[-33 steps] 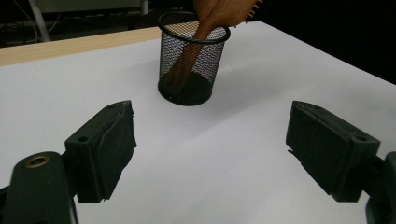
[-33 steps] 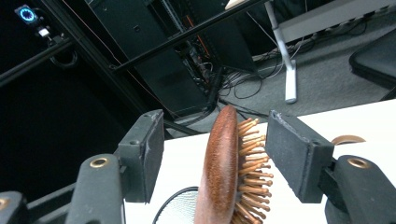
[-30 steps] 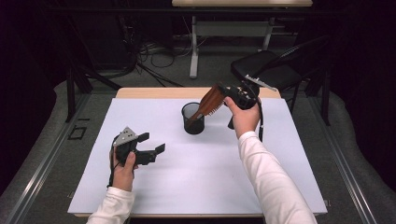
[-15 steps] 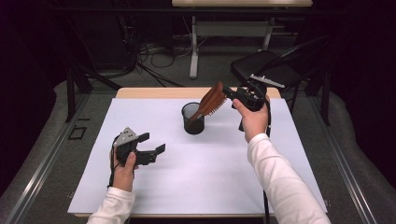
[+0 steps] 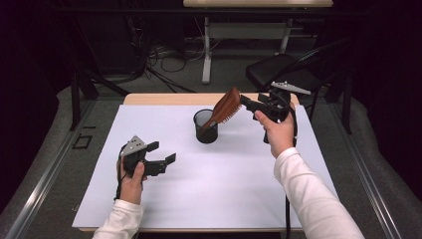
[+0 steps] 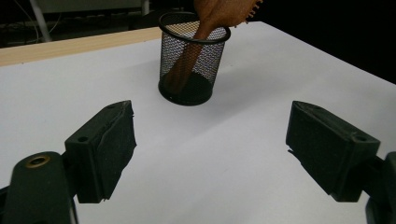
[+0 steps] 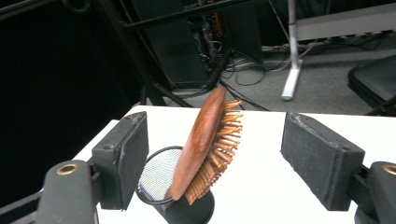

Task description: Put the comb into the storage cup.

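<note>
The right claw hangs above the far part of the table, held level and aimed toward the person's left. Its jaws have just been opening and now stand apart. In the right gripper view the wooden hairbrush shows in the gap between the two pads, farther off, and neither pad presses on it. From above, the brush head lies just ahead of the jaw tips, and whether a tip touches it I cannot tell.

The brush leans at a slant, handle down inside the black mesh cup, head and bristles sticking out over the rim on the side toward the right claw. The cup stands upright on the white table sheet, below and ahead of that claw.

The left claw rests low at the near left of the table, well apart from the cup. Its jaws are spread wide with nothing between them; in the left gripper view the cup stands straight ahead of them.
</note>
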